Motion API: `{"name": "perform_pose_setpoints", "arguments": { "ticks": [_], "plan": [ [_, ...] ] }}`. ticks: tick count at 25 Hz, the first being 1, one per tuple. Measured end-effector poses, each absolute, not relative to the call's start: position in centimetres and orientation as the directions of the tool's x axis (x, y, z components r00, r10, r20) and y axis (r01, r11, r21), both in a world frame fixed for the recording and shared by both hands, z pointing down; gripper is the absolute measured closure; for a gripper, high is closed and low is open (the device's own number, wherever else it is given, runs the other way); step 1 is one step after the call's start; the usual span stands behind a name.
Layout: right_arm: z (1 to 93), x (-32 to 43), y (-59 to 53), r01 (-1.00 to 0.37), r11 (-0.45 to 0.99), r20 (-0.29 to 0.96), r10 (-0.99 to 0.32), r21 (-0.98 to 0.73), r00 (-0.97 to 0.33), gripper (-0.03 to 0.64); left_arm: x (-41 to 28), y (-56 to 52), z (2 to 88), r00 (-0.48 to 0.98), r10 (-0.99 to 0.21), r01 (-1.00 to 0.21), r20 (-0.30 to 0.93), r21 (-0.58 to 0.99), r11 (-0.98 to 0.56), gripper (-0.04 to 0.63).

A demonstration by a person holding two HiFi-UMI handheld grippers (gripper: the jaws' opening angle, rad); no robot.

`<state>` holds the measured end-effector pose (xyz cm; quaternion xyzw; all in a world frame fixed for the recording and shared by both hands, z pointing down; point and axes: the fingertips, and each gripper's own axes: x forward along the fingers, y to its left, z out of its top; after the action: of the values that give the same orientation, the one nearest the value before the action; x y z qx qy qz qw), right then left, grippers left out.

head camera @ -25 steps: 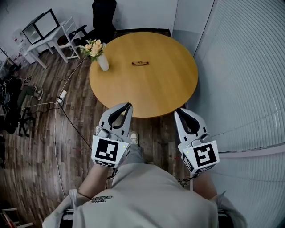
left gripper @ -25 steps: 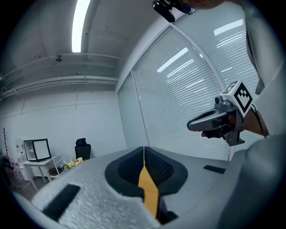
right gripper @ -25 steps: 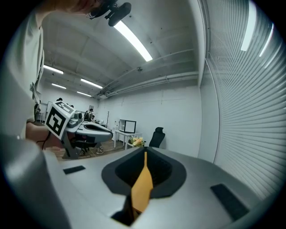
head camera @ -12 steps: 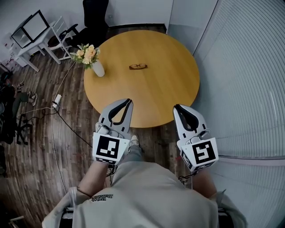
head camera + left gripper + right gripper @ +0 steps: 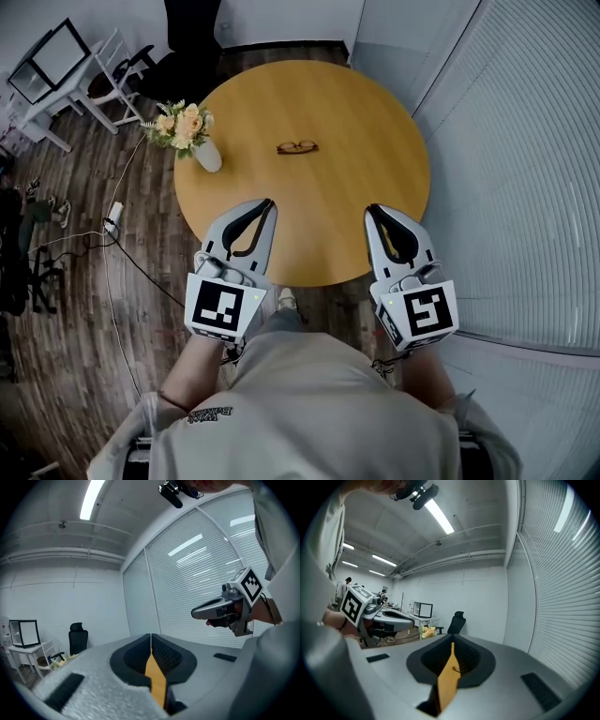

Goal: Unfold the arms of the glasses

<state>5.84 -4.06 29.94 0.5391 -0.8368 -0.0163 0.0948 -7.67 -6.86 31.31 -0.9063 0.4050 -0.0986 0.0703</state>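
Your left tongs (image 5: 269, 202) and right tongs (image 5: 370, 210) are both pressed together, empty, above the bench's (image 5: 366, 141) near edge; glasses (image 5: 297, 147) lie farther in.

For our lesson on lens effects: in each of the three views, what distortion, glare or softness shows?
Head view: the window blinds bow outward; the glasses are small but distinct. Left gripper view: dark rounded corners, a glaring ceiling light, soft foreground. Right gripper view: same fisheye rim; its ceiling strip is blown out.
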Motion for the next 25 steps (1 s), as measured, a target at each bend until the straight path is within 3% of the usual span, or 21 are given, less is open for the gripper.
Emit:
{"name": "perform_pose_setpoints", "arguments": {
  "ticks": [15,25],
  "plan": [
    [30.8,1.7,-12.9,-0.899,0.417,0.178,-0.902,0.13,-0.393,0.58,-10.5,-14.8,33.9,0.672,-0.71,-0.673,0.211,-0.226,-0.704,0.568],
    [31.6,3.5,-15.6,-0.883,0.454,0.201,-0.882,0.12,-0.426,0.58,-8.7,-16.0,32.3,0.674,-0.728,-0.702,0.124,-0.202,-0.684,0.566]
  ]
}}
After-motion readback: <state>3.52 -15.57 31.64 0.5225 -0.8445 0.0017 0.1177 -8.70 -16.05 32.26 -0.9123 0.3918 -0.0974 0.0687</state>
